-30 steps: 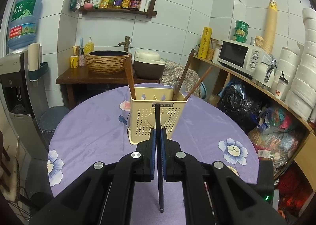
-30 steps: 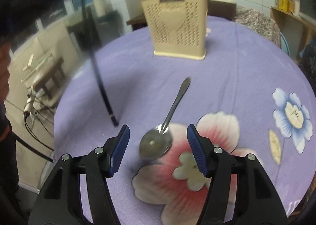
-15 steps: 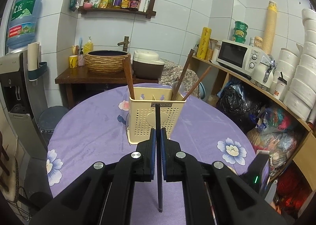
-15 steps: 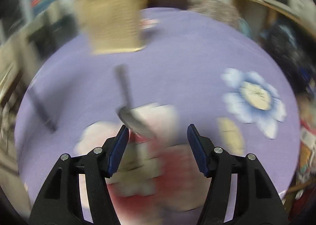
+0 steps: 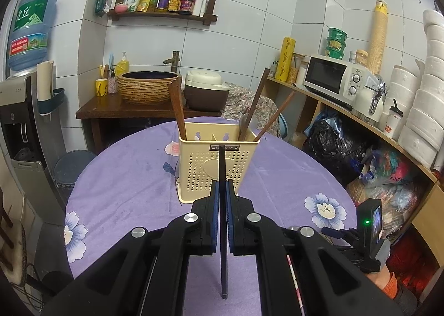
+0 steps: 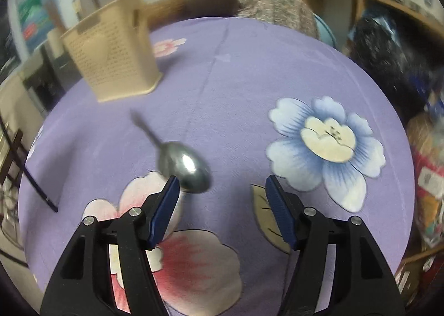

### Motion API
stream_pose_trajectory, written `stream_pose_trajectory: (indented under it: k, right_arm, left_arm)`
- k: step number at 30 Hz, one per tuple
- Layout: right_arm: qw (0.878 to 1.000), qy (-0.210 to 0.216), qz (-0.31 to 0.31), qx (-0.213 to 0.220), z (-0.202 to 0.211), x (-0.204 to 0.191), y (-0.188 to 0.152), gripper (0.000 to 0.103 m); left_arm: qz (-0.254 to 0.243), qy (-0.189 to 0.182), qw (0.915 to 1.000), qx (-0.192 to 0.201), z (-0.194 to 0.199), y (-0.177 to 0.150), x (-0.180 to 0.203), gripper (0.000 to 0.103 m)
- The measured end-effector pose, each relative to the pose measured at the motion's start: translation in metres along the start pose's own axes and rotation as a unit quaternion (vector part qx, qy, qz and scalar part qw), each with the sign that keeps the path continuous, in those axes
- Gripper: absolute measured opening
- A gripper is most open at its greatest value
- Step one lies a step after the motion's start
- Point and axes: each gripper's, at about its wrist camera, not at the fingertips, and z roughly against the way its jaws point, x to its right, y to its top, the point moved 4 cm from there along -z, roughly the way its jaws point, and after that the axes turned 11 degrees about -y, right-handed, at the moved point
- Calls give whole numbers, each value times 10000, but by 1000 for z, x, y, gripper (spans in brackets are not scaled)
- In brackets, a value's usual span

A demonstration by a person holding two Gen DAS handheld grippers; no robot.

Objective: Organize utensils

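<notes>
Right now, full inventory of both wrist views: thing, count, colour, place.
utensil holder: 1, cream, perforated, mid-table.
wooden utensils: 3, brown, standing in the holder.
spoon in holder: 1, metal, right compartment.
spoon: 1, silver, lying on the cloth just ahead of the right claw.
chopstick: 1, dark, clamped upright.
tablecloth: 1, purple with flowers, over the round table.
microwave: 1, white, right shelf.
water jug: 1, blue, on the dispenser at left.
rice cooker: 1, brown and cream, behind the table.
left claw: shut on the chopstick.
right claw: jaws opening, nothing between them.
</notes>
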Motion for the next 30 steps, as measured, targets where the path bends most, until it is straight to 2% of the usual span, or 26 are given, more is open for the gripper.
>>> stream_pose_trajectory:
  k: [3,5,8,13,14,16,19,21,23,25,30]
  right_arm:
    - [9984,397,383,96,6,-17,0,65]
    - [9979,369,522,69,3,-21,2,65]
    - [9964,601,555,-230,-16,-20,6,65]
    - [9935,192,1117,-86,-22,-30,5,65]
    - [9929,179,1173,-57,-22,-32,5,62]
    - [9940,176,1079,-28,-22,-30,9,32]
    - [9957,204,904,-69,-21,-18,13,16]
    - [9965,321,772,-87,-18,-11,14,10]
    - [9968,479,633,-58,-10,-6,15,7]
    - [9960,557,690,60,5,-4,16,2]
    - [9897,1174,824,45,37,-2,13,1]
  left_arm:
    - [-3,0,10000,-1,-2,0,0,6]
    - [-20,-19,10000,-16,-2,1,1,6]
    - [-29,-26,10000,-13,-3,1,1,6]
    - [-40,-35,10000,-26,-4,1,2,6]
    - [-39,-45,10000,-30,-4,1,3,6]
    - [-57,-53,10000,-32,-4,2,4,6]
    - [-58,-63,10000,-33,-4,3,4,6]
    - [-66,-61,10000,-34,-5,2,4,6]
    - [-78,-54,10000,-30,-5,2,5,6]
    - [-68,-61,10000,-29,-6,3,4,6]
    - [-69,-48,10000,-24,-7,3,4,6]
